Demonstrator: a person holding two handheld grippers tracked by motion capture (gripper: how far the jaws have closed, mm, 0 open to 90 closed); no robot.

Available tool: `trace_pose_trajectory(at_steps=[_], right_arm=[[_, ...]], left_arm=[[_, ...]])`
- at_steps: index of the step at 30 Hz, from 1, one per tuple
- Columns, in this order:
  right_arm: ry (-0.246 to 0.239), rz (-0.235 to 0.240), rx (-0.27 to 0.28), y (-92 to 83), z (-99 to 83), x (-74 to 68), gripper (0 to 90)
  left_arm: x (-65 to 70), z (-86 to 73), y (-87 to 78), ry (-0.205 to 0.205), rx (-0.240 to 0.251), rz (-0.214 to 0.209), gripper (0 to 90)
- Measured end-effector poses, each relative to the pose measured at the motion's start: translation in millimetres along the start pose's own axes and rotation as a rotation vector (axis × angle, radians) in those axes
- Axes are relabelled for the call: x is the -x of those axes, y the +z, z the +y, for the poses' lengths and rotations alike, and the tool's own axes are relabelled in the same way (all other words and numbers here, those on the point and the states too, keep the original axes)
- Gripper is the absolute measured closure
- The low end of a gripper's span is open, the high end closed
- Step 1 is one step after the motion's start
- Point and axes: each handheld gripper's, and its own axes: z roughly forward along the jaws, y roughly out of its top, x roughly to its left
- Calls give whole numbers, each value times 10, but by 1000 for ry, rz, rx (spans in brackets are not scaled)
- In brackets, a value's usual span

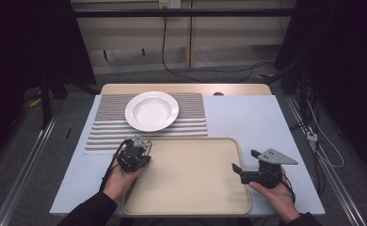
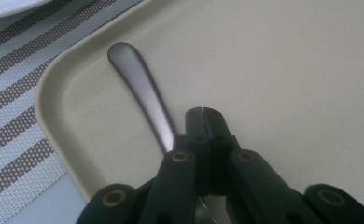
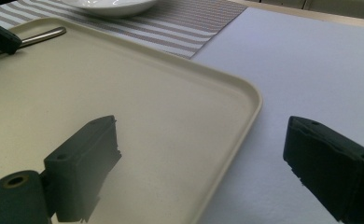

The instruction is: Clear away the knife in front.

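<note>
While the left gripper sits low over the near-left corner of the beige tray, its jaws are pressed together with nothing between them, tips just beside the handle of a metal utensil that lies flat on the tray floor. Handle end points toward the tray's rounded corner; the other end runs under the gripper body, hidden, so can't tell spoon or fork. Jaws beside the handle, not around it; contact can't be told. Right gripper held at the tray's right edge, jaws wide apart, nothing between them: in the right gripper view one jaw hangs over the tray floor, the other over the bare counter, tray rim between them. White plate stands on the striped placemat behind the tray, well apart from both grippers. Utensil handle also seen far left in the right gripper view, next to the left gripper's tip.
</note>
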Motion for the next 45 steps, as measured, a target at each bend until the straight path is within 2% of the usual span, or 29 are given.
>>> trace_pose_trajectory(at_steps=[8, 11, 17, 24, 32, 34, 38, 45], right_arm=[[0, 0, 0, 1, 0, 1, 101], [0, -1, -1, 0, 0, 1, 101], [1, -1, -2, 3, 0, 3, 101], [0, -1, -4, 6, -1, 5, 101], [2, -2, -4, 11, -1, 7, 101], [2, -2, -4, 12, -1, 8, 101], [2, -1, -4, 11, 0, 9, 101], [2, -2, -3, 9, 1, 9, 101]], left_arm=[[-24, -21, -21, -7, -6, 9, 900], [-36, -29, -32, 2, -12, 10, 900], [-72, -59, -52, -16, -11, 10, 900], [-90, -81, -72, 5, -16, 28, 900], [-125, -94, -77, -30, -3, 4, 900], [-123, -93, -103, -50, 35, -14, 900], [-104, -77, -136, -32, 67, -5, 775], [-66, -51, -194, -21, 156, 32, 405]])
